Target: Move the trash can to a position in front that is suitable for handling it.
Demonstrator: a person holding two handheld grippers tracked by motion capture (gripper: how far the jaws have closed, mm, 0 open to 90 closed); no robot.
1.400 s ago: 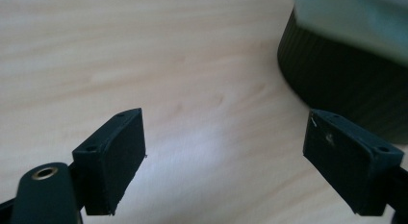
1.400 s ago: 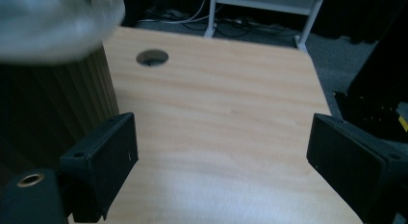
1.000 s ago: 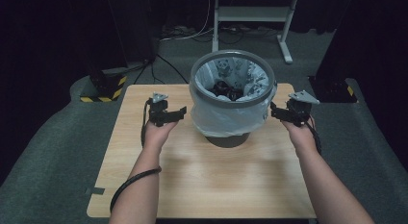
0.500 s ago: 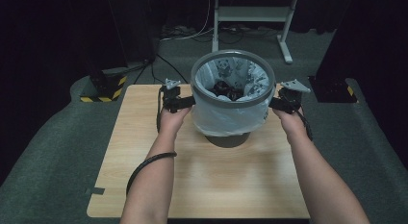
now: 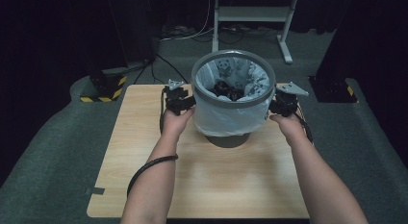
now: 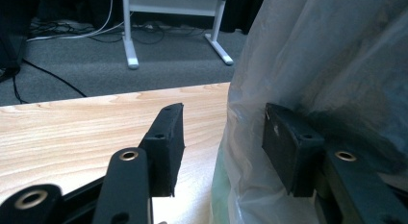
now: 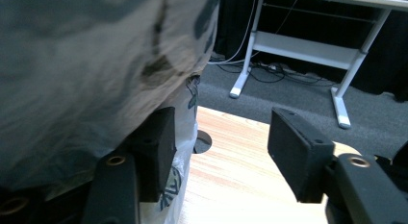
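Bin liner (image 5: 226, 119) mid-table, near far edge; left gripper (image 5: 185, 103) and right gripper (image 5: 278, 106) closing, jaws apart around its folds.

No readable text or labels.

The left claw (image 6: 223, 152) has been closing, its 2 jaws straddling the translucent bin liner (image 6: 332, 75) above the wooden desk (image 6: 72, 132).

A bin (image 5: 233, 101) was set at the far middle of the worktop (image 5: 202, 185), with a bag (image 5: 231, 119) draped over its rim. The left gripper (image 5: 180, 103) was placed against its left side, the right gripper (image 5: 280, 106) against its right.
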